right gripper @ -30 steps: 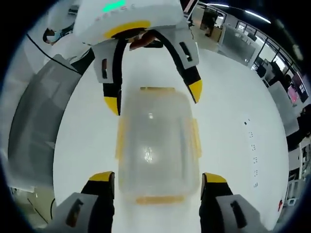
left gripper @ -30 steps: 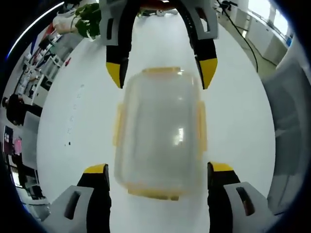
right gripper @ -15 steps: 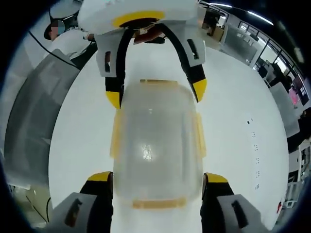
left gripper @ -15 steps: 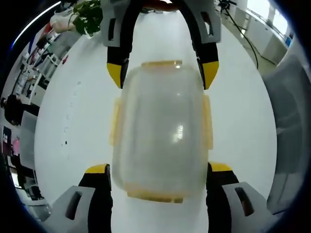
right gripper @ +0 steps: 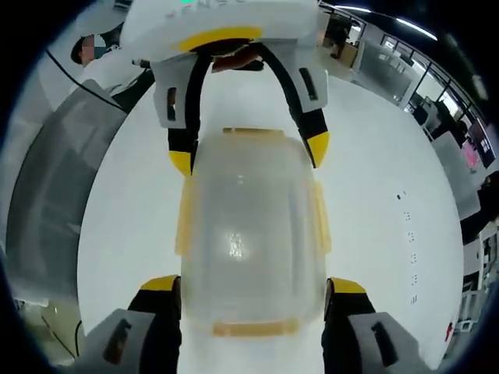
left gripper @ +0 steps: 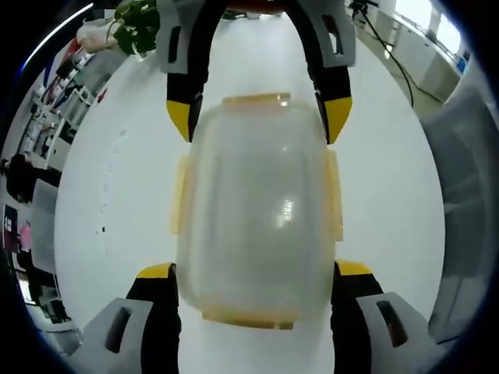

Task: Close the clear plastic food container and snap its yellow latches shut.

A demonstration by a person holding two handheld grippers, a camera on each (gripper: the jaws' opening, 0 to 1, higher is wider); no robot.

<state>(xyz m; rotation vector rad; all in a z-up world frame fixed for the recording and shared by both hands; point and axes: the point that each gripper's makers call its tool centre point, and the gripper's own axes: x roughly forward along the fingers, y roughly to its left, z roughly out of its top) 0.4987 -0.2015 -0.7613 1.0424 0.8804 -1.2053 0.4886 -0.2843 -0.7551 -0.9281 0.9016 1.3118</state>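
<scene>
- In the left gripper view, our left gripper [left gripper: 253,271] has its jaws spread wide, one yellow-tipped jaw on each side of the near end of the clear plastic food container [left gripper: 257,206]; whether the tips touch the box we cannot tell
- The container stands on the white table [left gripper: 117,202] straight ahead of that gripper, between its jaws, lid on top
- Yellow latches [left gripper: 181,195] stick out from the container's left and right long sides, and others run along its near and far ends; whether they are snapped down we cannot tell
- At the far end of the container, the right gripper [left gripper: 257,125] comes in from the top of this view, its two jaws wide apart and flanking the far corners of the box
- Far off to the upper left of the left gripper a green plant [left gripper: 139,27] stands at the table's edge
- In the right gripper view, our right gripper [right gripper: 252,287] is likewise opened wide, its jaws either side of the container's [right gripper: 249,234] near end
- The left gripper [right gripper: 248,156] faces us from the top of this view, jaws straddling the far end of the box, with side latches [right gripper: 184,218] showing along the long edges
</scene>
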